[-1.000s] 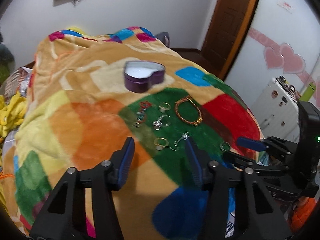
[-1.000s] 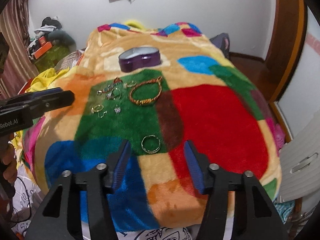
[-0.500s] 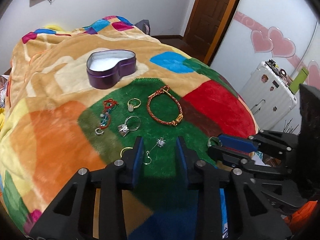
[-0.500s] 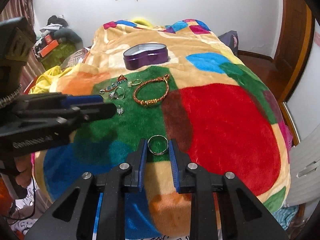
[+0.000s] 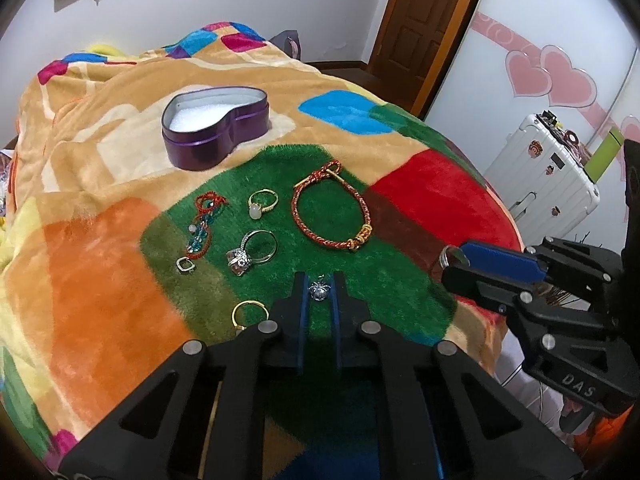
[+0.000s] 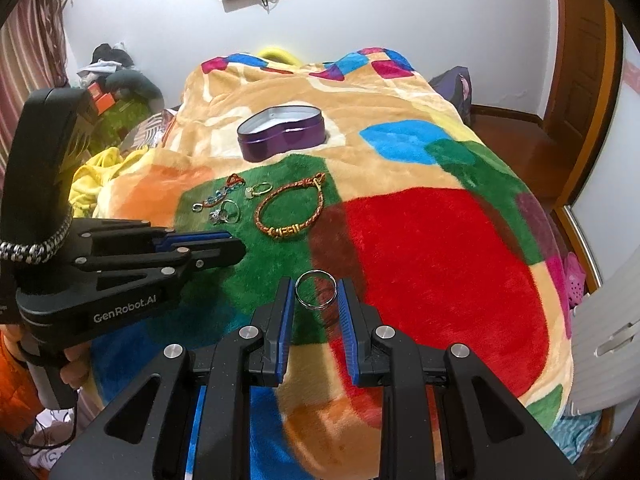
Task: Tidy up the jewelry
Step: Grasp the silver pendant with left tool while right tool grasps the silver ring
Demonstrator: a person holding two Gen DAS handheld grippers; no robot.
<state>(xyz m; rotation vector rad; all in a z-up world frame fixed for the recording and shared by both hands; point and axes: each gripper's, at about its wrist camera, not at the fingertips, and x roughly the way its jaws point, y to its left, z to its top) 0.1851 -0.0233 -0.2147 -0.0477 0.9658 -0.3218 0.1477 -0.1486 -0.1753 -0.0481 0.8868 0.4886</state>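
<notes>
My left claw (image 5: pixel 319 294) pinches a silver charm (image 5: pixel 319 290), my right claw (image 6: pixel 316 294) a plain ring (image 6: pixel 316 290); the heart tin (image 5: pixel 216 130) is empty, everything else unsorted.

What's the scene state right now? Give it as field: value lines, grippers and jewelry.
surface: patchwork blanket on a bed
container: purple heart-shaped tin, open, white lining, no jewelry in it
left gripper: jaws narrowed around small silver pendant; contact unclear
right gripper: shut on plain band ring, ring upright between the fingers
loose on green patch: braided bracelet, pale-stone ring, crystal ring, beaded strand, gold ring
</notes>
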